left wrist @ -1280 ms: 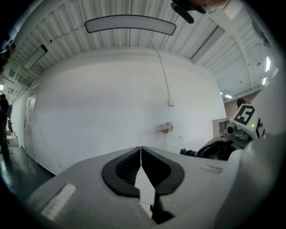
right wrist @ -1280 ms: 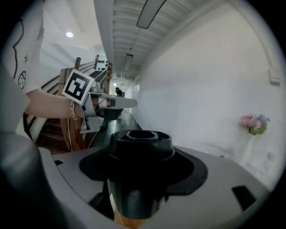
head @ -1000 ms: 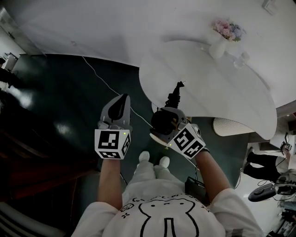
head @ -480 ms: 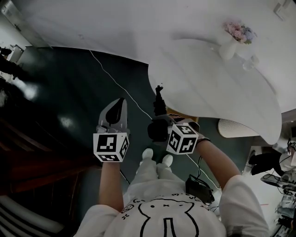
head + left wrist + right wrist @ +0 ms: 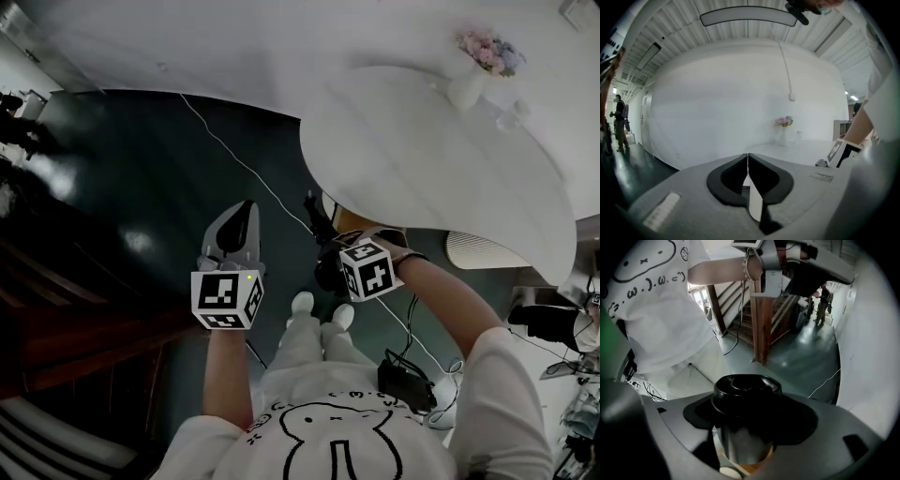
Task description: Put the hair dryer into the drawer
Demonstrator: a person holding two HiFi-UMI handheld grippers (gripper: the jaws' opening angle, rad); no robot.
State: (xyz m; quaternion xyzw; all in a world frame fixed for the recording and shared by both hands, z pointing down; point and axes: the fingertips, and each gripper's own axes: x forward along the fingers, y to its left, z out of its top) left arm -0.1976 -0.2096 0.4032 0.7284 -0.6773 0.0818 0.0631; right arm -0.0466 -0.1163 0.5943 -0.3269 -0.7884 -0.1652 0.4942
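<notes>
Right gripper view: my right tool (image 5: pixel 746 420) is clamped on the hair dryer (image 5: pixel 746 392), its round black end facing the camera. I'm holding it in the air over the dark floor (image 5: pixel 141 169), just off the white desk (image 5: pixel 441 159). My left tool (image 5: pixel 748 164) is pressed shut on nothing. Carry step, I'd say. No drawer in sight, possibly off frame, so the next move is finding it and getting it open.
</notes>
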